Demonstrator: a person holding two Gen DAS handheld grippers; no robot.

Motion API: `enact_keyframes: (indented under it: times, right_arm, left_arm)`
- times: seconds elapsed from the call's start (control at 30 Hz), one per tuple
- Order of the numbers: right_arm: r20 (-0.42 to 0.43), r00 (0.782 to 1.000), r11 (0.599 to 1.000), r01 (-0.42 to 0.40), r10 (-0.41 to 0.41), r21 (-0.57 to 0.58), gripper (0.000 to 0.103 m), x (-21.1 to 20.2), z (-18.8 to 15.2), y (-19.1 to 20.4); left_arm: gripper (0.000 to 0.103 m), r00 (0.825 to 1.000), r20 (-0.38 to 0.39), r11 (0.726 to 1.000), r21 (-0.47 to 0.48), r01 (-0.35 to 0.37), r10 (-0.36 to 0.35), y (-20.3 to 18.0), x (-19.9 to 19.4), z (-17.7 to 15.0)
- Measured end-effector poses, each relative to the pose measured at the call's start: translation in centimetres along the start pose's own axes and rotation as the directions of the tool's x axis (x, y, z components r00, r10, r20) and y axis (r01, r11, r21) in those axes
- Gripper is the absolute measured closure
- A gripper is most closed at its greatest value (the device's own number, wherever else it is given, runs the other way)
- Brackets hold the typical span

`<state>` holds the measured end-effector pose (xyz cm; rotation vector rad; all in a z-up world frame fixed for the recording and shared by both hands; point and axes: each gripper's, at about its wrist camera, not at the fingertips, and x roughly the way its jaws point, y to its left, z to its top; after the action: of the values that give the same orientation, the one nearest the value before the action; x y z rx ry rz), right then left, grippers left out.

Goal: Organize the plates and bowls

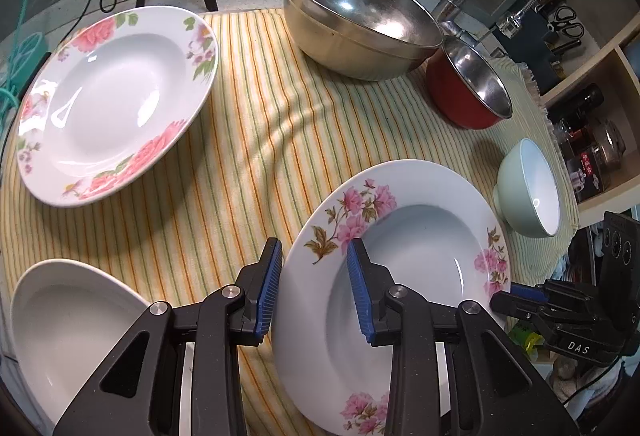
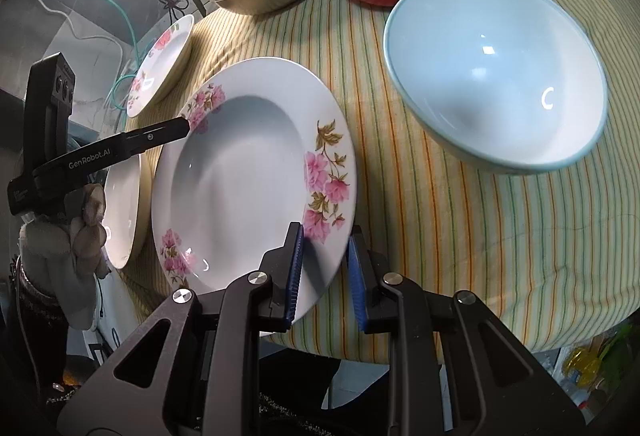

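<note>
Pink-flowered plate [image 1: 404, 276] pinched at opposite rims, lifted and tilted above the striped cloth [image 1: 248, 139] on the table: left gripper [image 1: 314, 288] fingers clamped across its left rim, right gripper [image 2: 326, 276] fingers clamped across its right rim. Risks, as judged: glazed rim slipping from either shallow pinch if the two hands drift apart or twist unevenly; near edge clipping the plain white plate [image 1: 68, 328] just left of it; swinging far-right into the pale green bowl [image 2: 496, 83]; rose plate [image 1: 116, 99] far left well clear
</note>
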<state>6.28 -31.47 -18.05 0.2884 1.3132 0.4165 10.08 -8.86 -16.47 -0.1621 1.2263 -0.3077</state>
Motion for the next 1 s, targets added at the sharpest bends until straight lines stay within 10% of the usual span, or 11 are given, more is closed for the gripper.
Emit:
enact_keyframes:
  times: [0.6,0.8,1.0]
  right_arm:
    - [0.013,1.000,1.000,0.020,-0.020,-0.017,0.079,0.2,-0.4,0.4]
    - [0.083,0.995,0.996,0.066,-0.062,-0.058,0.043,-1.5,0.1,1.8]
    - [0.151,0.986,0.991,0.089,-0.074,-0.095,0.033,-3.5,1.4,3.6]
  left_arm:
    - [0.071,1.000,-0.008,1.000,-0.001,0.008,-0.008,-0.4,0.2,0.0]
    - [0.066,1.000,0.018,1.000,0.016,0.006,-0.006,-0.2,-1.2,0.2]
    - [0.057,0.996,0.091,0.999,-0.025,0.022,-0.020,1.6,-4.5,0.7]
